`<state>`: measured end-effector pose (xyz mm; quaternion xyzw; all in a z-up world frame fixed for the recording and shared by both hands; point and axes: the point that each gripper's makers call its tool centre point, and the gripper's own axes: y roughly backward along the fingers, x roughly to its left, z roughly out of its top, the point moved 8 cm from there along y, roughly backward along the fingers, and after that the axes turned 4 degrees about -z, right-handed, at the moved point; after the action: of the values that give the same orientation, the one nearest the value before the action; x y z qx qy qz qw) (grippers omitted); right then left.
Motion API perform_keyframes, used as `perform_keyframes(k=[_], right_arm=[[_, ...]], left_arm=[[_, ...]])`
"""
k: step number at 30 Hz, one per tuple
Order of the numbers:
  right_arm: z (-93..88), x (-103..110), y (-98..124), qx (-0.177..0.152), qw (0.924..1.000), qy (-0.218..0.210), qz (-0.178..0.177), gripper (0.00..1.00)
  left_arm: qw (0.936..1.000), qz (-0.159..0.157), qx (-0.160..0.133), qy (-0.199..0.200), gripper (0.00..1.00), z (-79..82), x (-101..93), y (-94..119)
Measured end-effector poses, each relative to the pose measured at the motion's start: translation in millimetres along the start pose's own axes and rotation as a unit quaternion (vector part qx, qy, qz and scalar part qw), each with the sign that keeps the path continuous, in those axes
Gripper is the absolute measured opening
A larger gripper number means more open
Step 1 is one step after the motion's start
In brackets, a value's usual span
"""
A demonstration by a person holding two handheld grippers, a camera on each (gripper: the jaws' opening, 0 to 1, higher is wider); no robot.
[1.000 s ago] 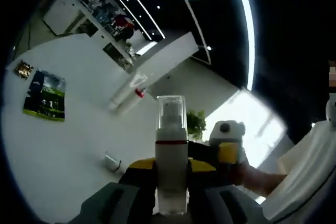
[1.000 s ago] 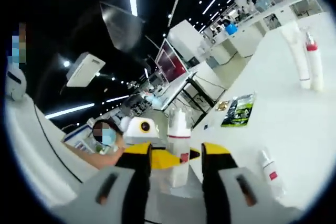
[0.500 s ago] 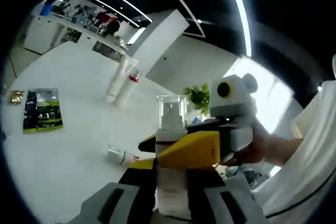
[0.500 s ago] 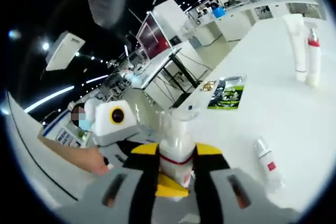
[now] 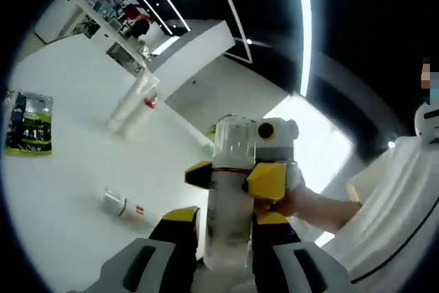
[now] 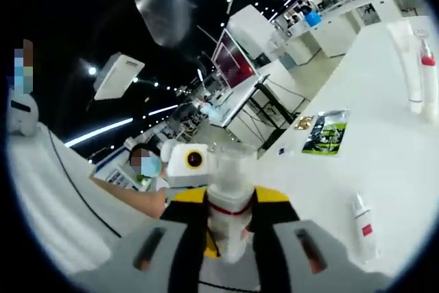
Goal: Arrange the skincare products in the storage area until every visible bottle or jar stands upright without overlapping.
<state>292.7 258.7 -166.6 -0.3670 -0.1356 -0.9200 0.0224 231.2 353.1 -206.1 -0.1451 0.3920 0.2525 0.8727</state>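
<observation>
Both the left gripper (image 5: 223,228) and right gripper (image 6: 230,204) clench one frosted cylindrical pump bottle with clear cap (image 5: 230,190). A small white tube (image 5: 123,205) lies left of the left fingers.

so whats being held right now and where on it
The pump bottle, gripped by both: left gripper on its lower body, right gripper near the red band below the clear cap.

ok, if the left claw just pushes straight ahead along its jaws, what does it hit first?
The other claw, probably. The left claw is shut on the white pump bottle with the clear cap, and the right claw, with its yellow pads, grips that same bottle just beyond the left jaws. Depth past it is unclear.
</observation>
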Motion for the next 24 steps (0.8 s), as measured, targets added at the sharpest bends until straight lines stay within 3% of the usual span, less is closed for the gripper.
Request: perform_keyframes(k=[7, 12, 14, 17, 19, 21, 23, 24], right_arm=[[7.1, 10, 10, 0.000, 0.9965, -0.003, 0.084, 0.25], [5.4, 8, 5, 0.005, 0.9943, -0.018, 0.105, 0.25], [3.8, 9, 2, 0.012, 0.9939, -0.027, 0.106, 0.25], [3.5, 6, 0, 0.018, 0.9971, -0.028, 0.068, 0.25], [2.5, -1, -3, 0.021, 0.9996, -0.014, 0.015, 0.25], [0.7, -5, -4, 0.026, 0.9994, -0.014, -0.020, 0.25], [-1.1, -9, -5, 0.027, 0.9979, -0.032, -0.050, 0.25], [-3.6, -14, -6, 0.028, 0.9938, -0.066, -0.085, 0.27]], left_arm=[[0.9970, -0.070, -0.015, 0.028, 0.31, 2.1, -12.6, -1], [0.9932, -0.110, -0.013, 0.036, 0.26, 1.9, -20.0, 0], [0.9945, -0.098, -0.006, 0.036, 0.26, 0.4, -16.7, 1], [0.9968, -0.074, -0.004, 0.030, 0.25, 0.0, -12.2, 2], [0.9993, -0.033, -0.001, 0.019, 0.25, -0.5, -3.4, 3], [0.9997, -0.017, 0.003, 0.016, 0.25, -1.4, 0.0, 4], [0.9999, 0.009, 0.006, 0.014, 0.25, -2.3, 5.1, 4], [0.9998, 0.019, 0.005, 0.009, 0.25, -2.0, 7.1, 5]])
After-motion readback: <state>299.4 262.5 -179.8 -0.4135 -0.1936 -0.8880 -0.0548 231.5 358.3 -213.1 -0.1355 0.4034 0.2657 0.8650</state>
